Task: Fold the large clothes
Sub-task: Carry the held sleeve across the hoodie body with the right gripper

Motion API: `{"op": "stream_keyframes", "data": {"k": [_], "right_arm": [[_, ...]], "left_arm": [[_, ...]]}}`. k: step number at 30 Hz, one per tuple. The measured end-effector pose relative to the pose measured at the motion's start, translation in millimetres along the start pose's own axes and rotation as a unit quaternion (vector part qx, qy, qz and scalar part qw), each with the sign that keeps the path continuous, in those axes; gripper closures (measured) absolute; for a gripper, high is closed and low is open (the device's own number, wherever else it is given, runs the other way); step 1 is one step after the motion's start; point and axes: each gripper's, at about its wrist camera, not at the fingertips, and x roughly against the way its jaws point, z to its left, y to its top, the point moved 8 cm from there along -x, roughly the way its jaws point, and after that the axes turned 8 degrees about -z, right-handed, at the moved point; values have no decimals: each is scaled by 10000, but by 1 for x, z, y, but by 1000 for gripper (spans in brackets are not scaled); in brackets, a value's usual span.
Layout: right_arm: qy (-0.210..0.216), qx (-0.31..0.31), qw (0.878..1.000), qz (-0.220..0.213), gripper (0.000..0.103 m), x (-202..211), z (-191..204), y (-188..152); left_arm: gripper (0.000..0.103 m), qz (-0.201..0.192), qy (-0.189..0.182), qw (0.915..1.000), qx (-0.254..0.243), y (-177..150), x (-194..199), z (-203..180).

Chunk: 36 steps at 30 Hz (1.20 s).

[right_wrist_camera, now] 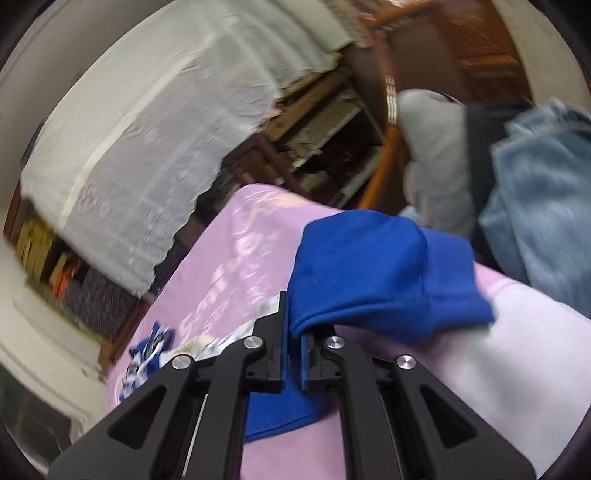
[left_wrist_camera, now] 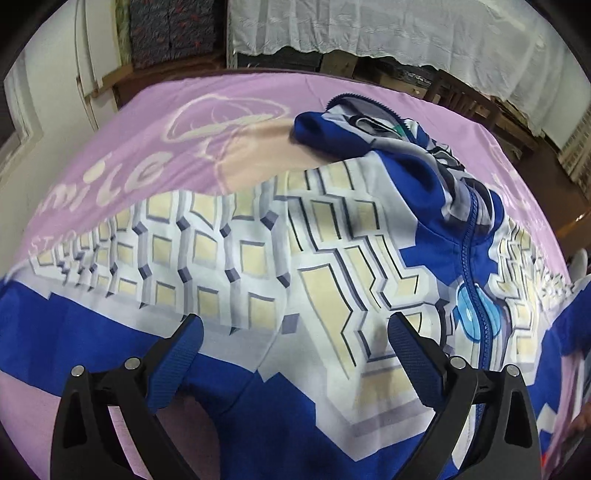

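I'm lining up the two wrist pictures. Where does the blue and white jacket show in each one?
Left wrist view: the jacket fills the middle and bottom, spread under the open left gripper.
Right wrist view: a blue part of it sits at centre, pinched in the shut right gripper.
Shared landmark: the pink sheet with "Smile" lettering.

A pink sheet point(left_wrist_camera: 229, 122) printed with pale lettering covers the bench, white lace cloth point(left_wrist_camera: 369, 29) drapes wooden shelves point(right_wrist_camera: 325, 122) behind, and folded blue jeans point(right_wrist_camera: 535, 192) lie beside.
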Motion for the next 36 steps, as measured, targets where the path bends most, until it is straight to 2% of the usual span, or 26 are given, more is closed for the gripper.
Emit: {"op": "stream_keyframes", "data": {"k": [8,15,19,24,27,28,29,30,31,32,33,36], "right_arm": [[424,795,9948,467,99,2,80,-40],[778,1450,9821,914,99,7,140,-89],[979,1886,9689,1267,99,6,176,-130],[1138,2305,9502,1761,95,1,198,-181],[832,2855,9235,2423,92,-16,194,-222],[739,2992,9171,2529,89,-21,189,-232],[769,3108,9167,2389,83,-17,190,-231],[748,3225,9112,2450,75,-15,190,-232],[812,3242,9074,2546,58,-10,191,-232],[888,3179,9064,2635,50,-6,192,-231],[981,3087,9071,2688,45,0,192,-228],[1316,2956,9092,2620,44,27,188,-210]], "left_arm": [[3,-166,-51,9998,120,7,14,9],[3,-198,-137,9995,189,11,18,10],[3,-265,-106,9995,120,13,21,10],[3,-350,47,9994,-60,13,22,7],[3,-340,67,9993,-170,12,21,3],[3,-346,85,9991,-220,11,20,2],[3,-358,112,9989,-271,11,20,1],[3,-387,157,9985,-350,11,21,-1],[3,-425,195,9980,-415,11,21,-3],[3,-470,235,9975,-482,11,23,-4],[3,-546,289,9964,-579,11,25,-7],[3,-790,399,9923,-870,12,34,-17]]}}
